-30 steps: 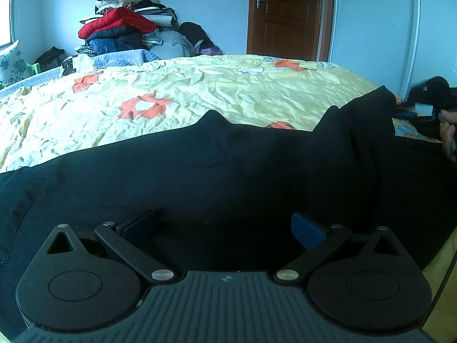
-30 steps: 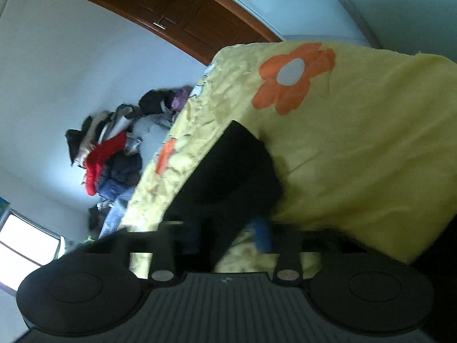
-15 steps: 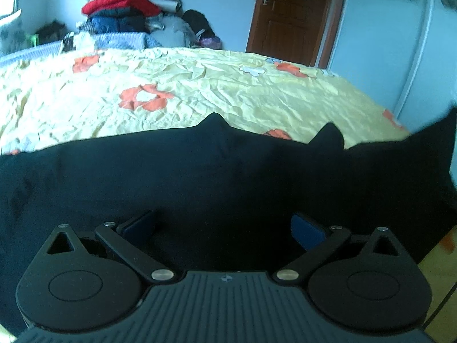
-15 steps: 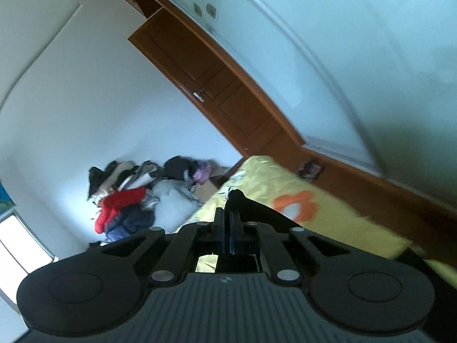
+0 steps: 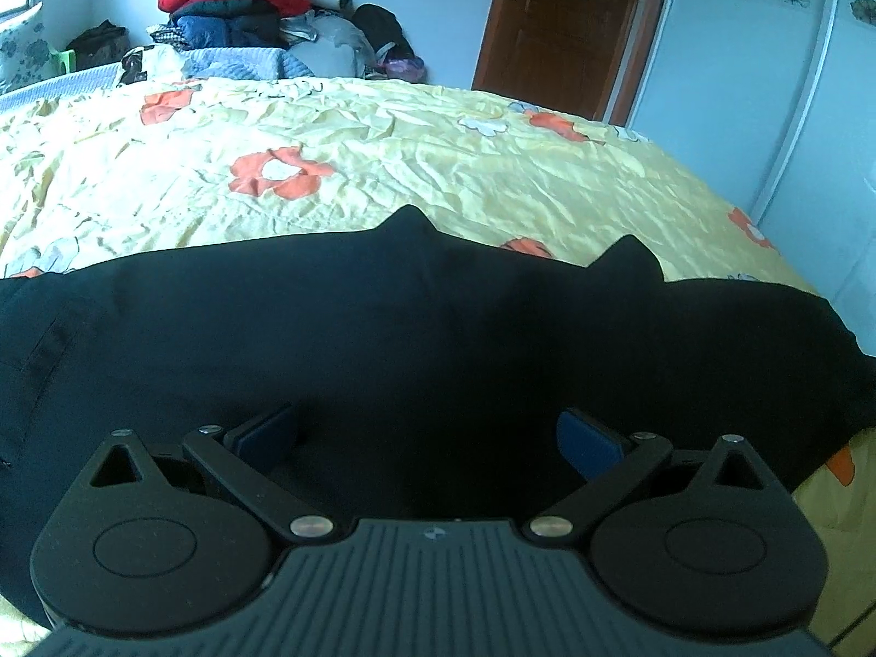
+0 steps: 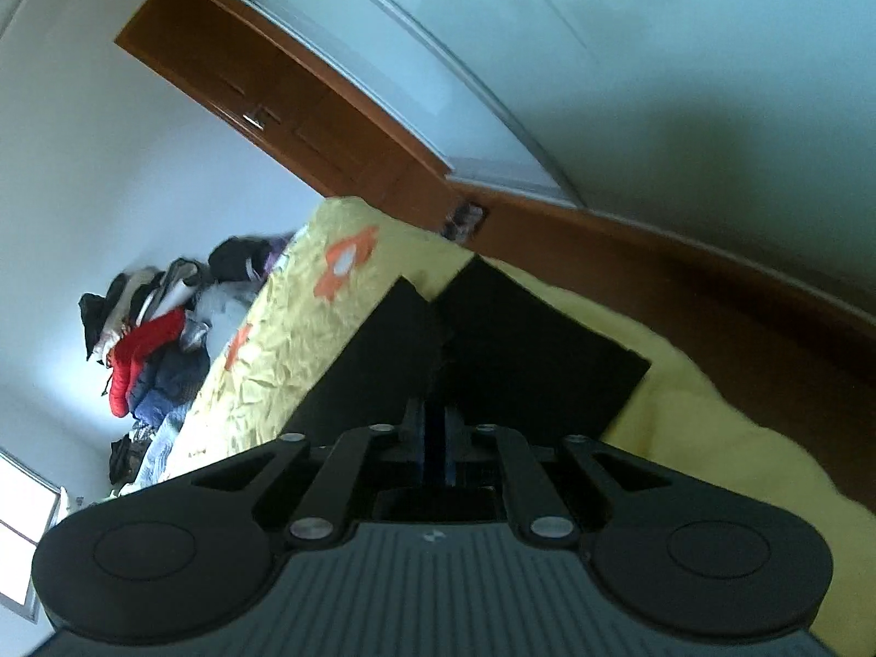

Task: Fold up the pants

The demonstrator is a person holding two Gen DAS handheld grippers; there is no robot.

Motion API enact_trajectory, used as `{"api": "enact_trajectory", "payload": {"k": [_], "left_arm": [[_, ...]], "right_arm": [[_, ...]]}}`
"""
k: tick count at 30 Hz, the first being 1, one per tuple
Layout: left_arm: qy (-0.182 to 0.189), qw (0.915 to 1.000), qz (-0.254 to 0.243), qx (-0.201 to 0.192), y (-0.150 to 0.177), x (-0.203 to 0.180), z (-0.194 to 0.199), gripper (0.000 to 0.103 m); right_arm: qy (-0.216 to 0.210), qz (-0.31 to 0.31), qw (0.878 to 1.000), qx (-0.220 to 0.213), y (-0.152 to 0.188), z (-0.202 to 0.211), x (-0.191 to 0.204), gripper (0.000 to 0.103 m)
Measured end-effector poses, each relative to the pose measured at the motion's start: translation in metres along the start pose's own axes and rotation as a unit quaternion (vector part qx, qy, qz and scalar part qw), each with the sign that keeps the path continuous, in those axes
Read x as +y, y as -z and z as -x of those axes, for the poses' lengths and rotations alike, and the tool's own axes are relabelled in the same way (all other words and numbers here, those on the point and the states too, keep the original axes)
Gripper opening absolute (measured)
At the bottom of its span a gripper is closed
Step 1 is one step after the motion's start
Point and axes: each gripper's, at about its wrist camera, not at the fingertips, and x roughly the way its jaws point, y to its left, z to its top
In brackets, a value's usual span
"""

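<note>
The bed (image 5: 416, 148), covered by a crumpled yellow sheet printed with orange and white flowers, filled most of the left wrist view and ran back toward a pale wall. Beyond its far edge stood a brown wooden door (image 5: 558, 27), and to the left of that a pile of clothes (image 5: 246, 5) topped by a red jacket. The black pants (image 5: 438, 339) lay spread across the near part of the bed, stretching from the left edge of the view to the right, with two small peaks of cloth standing up along their far edge. The left gripper (image 5: 427, 438) sat low over the pants with its blue-padded fingers set wide apart and nothing between them. In the right wrist view, which was tilted steeply, a black fold of the pants (image 6: 493, 350) rose in front of the right gripper (image 6: 435, 454), whose fingers were pressed close together, pinching the cloth at its near edge.
</note>
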Motion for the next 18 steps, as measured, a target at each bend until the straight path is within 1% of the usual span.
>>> {"api": "enact_trajectory", "payload": {"k": [2, 3, 4, 5, 6, 7, 8, 9, 10, 11, 12, 13, 14, 16, 17, 18], "left_arm": [[0.000, 1.0000, -0.002, 0.001, 0.001, -0.001, 0.001, 0.101], [0.000, 1.0000, -0.002, 0.001, 0.001, -0.001, 0.001, 0.101], [0.000, 1.0000, -0.001, 0.001, 0.001, -0.001, 0.001, 0.101], [0.000, 1.0000, 0.002, 0.001, 0.001, -0.001, 0.001, 0.101], [0.000, 1.0000, 0.004, 0.001, 0.001, 0.000, 0.001, 0.101], [-0.001, 1.0000, 0.005, 0.002, 0.001, 0.000, 0.000, 0.101], [-0.004, 1.0000, 0.003, 0.003, 0.002, -0.002, 0.000, 0.101], [-0.005, 1.0000, 0.001, 0.004, 0.002, -0.003, 0.000, 0.101], [-0.005, 1.0000, -0.002, 0.003, 0.002, -0.005, 0.000, 0.101], [-0.005, 1.0000, -0.005, 0.003, 0.003, -0.006, 0.000, 0.101], [-0.004, 1.0000, -0.006, 0.003, 0.003, -0.006, 0.001, 0.101], [-0.004, 1.0000, -0.005, 0.003, 0.002, -0.006, 0.001, 0.101], [-0.003, 1.0000, -0.002, 0.004, 0.001, -0.006, 0.001, 0.101], [-0.002, 1.0000, 0.006, 0.002, -0.003, -0.004, 0.001, 0.100], [-0.003, 0.9999, 0.010, -0.002, -0.005, -0.003, 0.002, 0.101], [-0.005, 0.9999, 0.013, -0.008, -0.007, -0.001, 0.004, 0.101]], "right_arm": [[0.008, 0.003, 1.000, 0.006, -0.001, -0.008, 0.003, 0.023], [0.006, 0.002, 1.000, 0.005, -0.002, -0.011, 0.006, 0.026], [0.002, -0.001, 1.000, 0.002, -0.001, -0.012, 0.007, 0.031], [-0.003, -0.003, 1.000, -0.001, 0.000, -0.013, 0.008, 0.039], [-0.013, -0.009, 1.000, -0.006, 0.002, -0.014, 0.008, 0.044], [-0.031, -0.020, 0.999, -0.015, 0.004, -0.017, 0.008, 0.055], [-0.040, -0.023, 0.999, -0.022, 0.005, -0.020, 0.009, 0.056], [-0.036, -0.012, 0.999, -0.026, 0.005, -0.024, 0.013, 0.056], [-0.030, 0.007, 0.999, -0.030, 0.004, -0.029, 0.018, 0.056], [-0.027, 0.022, 0.999, -0.029, 0.002, -0.034, 0.023, 0.046], [-0.024, 0.028, 0.999, -0.024, 0.000, -0.039, 0.025, 0.029], [-0.031, 0.023, 0.999, -0.012, -0.003, -0.046, 0.025, 0.004], [-0.040, 0.011, 0.999, -0.005, -0.007, -0.052, 0.025, 0.003], [-0.047, 0.025, 0.999, -0.011, -0.017, -0.055, 0.040, 0.004], [-0.059, 0.035, 0.997, -0.027, -0.023, -0.048, 0.050, 0.004], [-0.081, 0.044, 0.995, -0.047, -0.030, -0.038, 0.062, 0.004]]}}
